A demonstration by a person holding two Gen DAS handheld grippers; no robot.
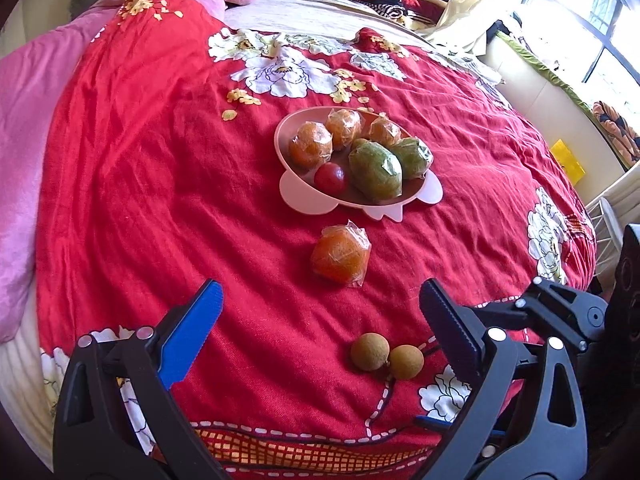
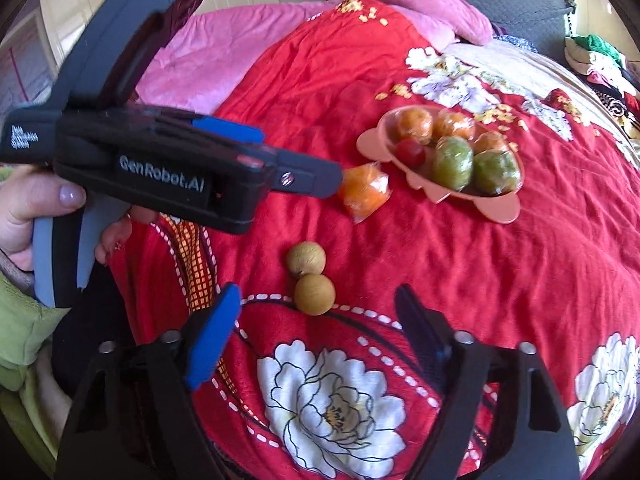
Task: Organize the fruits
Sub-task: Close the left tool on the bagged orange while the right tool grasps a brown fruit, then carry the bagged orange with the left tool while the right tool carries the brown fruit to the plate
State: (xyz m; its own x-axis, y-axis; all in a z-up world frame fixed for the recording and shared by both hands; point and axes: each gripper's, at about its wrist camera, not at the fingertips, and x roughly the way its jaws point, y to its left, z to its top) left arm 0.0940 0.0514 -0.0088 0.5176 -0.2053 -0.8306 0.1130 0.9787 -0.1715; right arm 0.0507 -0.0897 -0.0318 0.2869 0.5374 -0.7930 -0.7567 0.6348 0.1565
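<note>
So both my grippers hang empty over the bed. Two longans (image 2: 310, 276) sit touching, lined up straight ahead of my right gripper (image 2: 316, 340), just past its tips, and its jaws are spread with nothing between them. My left gripper (image 1: 320, 320) gapes wide, pointing at the wrapped orange (image 1: 341, 255) near the pink plate (image 1: 294, 196). Right's nearer the longans, I'd say.
</note>
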